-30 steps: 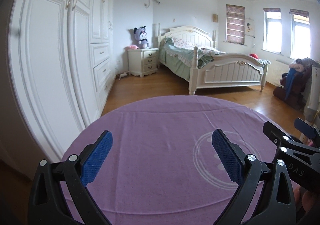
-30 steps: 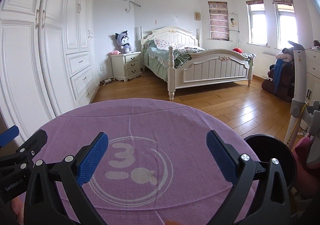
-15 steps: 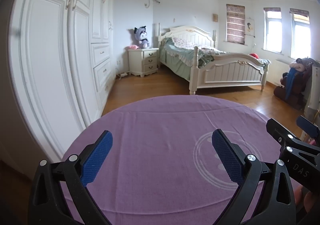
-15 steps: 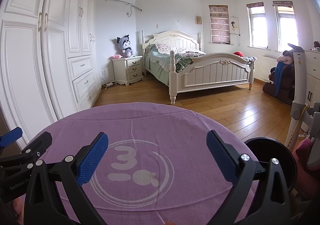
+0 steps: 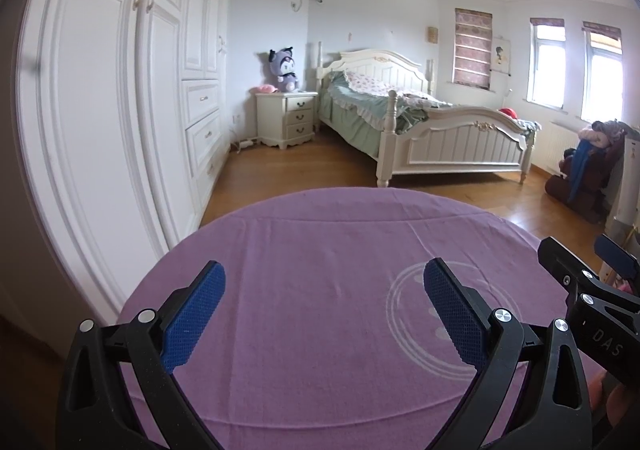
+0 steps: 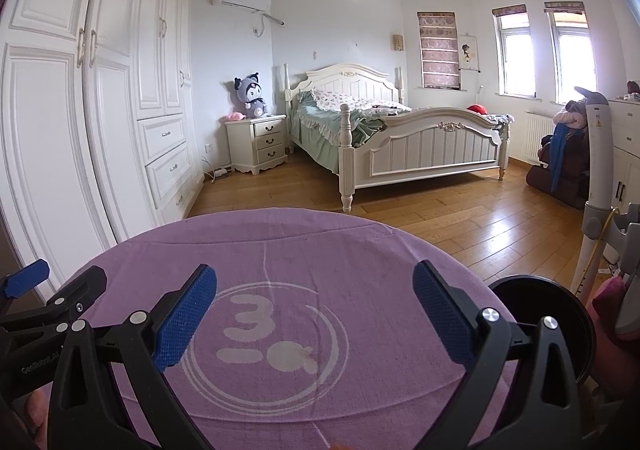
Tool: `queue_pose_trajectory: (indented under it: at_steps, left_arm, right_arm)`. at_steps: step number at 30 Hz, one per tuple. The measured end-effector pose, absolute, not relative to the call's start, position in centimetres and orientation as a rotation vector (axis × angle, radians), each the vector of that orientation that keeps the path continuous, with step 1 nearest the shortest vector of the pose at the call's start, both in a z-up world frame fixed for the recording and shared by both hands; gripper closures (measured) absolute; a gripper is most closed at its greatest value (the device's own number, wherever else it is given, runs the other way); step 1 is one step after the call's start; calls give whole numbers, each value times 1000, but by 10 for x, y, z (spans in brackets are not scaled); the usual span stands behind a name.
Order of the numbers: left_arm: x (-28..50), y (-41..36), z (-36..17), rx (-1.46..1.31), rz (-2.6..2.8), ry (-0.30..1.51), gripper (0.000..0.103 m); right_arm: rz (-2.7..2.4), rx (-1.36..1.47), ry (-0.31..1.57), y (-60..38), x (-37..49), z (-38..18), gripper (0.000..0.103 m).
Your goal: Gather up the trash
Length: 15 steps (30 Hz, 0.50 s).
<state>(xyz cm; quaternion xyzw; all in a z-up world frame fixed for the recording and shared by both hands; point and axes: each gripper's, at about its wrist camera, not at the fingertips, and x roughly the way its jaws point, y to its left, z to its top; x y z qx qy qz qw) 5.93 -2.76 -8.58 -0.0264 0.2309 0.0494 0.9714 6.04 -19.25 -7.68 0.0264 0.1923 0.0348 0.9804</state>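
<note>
- Left claw (image 5: pixel 324 310) spread wide and empty, poised over the round purple-cloth tabletop (image 5: pixel 320 242), likely at the ready.
- Right claw (image 6: pixel 316 310) equally wide, gripping nothing, above the white circular "3" print (image 6: pixel 264 346).
- No trash visible on the cloth.
- Round black bin (image 6: pixel 536 314) just beside the tabletop's right edge, probable drop point.

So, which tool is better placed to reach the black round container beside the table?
Right, probably: the black round container sits just right of the right tool; the left tool is farther left. Both are open.
</note>
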Motion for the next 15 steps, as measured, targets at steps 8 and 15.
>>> queue_pose_trajectory:
  at_steps: [8, 15]
  left_arm:
    - [61, -28, -89, -49, 96, 475, 5]
    - [61, -32, -90, -46, 93, 480, 5]
  right_arm:
    - [67, 69, 383, -196, 59, -76, 5]
    - [65, 73, 391, -196, 60, -77, 5]
